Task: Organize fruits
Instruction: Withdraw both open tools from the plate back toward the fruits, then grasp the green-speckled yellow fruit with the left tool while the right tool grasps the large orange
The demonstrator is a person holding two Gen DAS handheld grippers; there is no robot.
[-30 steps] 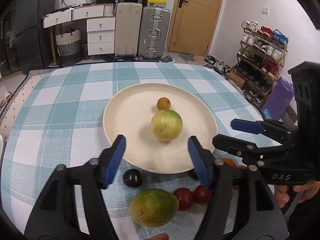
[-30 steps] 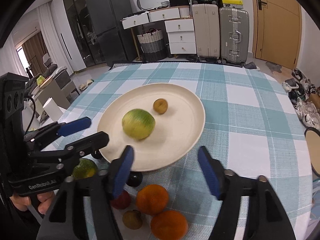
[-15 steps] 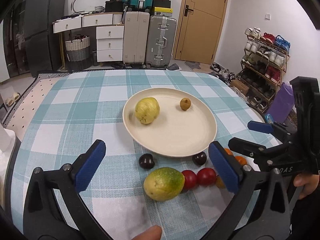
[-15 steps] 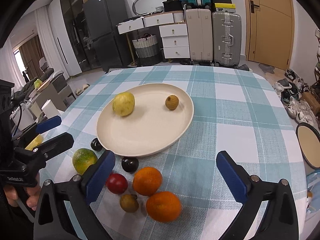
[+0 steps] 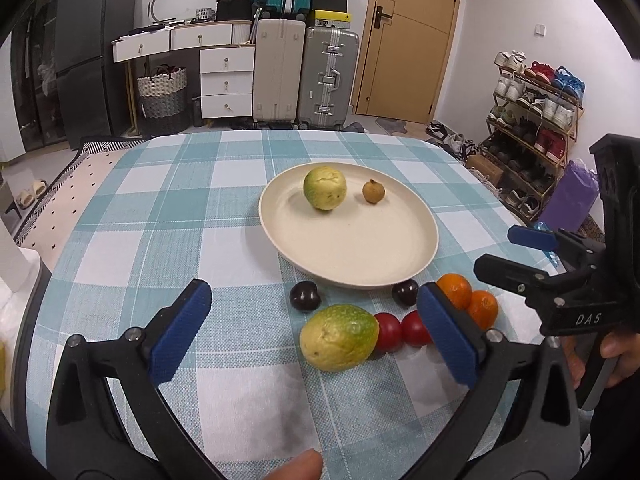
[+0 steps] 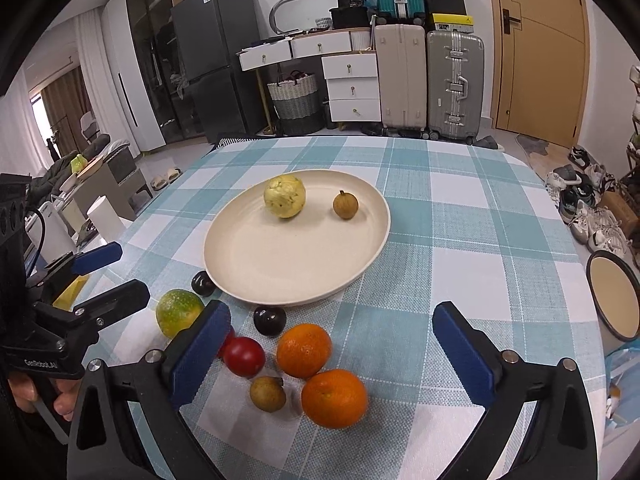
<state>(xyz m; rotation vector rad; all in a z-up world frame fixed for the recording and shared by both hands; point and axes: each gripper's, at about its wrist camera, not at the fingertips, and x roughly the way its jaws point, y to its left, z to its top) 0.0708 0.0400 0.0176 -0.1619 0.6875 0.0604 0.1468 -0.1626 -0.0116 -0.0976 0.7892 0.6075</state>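
A cream plate [image 5: 352, 248] [image 6: 280, 276] on the checked tablecloth holds a yellow-green round fruit [image 5: 325, 188] [image 6: 284, 196] and a small brown longan [image 5: 373, 191] [image 6: 345, 205]. In front of the plate lie a green-yellow mango [image 5: 338, 337] [image 6: 179, 312], two dark plums [image 5: 305, 296] [image 6: 269, 320], two red tomatoes [image 5: 389, 332] [image 6: 244, 356], two oranges [image 6: 304, 350] [image 5: 454, 290] and a second longan [image 6: 267, 393]. My left gripper [image 5: 316, 338] is open and empty, above the mango. My right gripper [image 6: 332, 362] is open and empty, over the oranges.
The round table's edge runs close on the right. A round tray or lid [image 6: 614, 296] lies beyond the right edge. Suitcases [image 5: 304, 76], drawers and a shoe rack [image 5: 536, 120] stand far behind.
The round fruit rolled from the plate's middle to its far side. Both grippers pulled back from the plate and opened wide; they now hover over the loose fruits.
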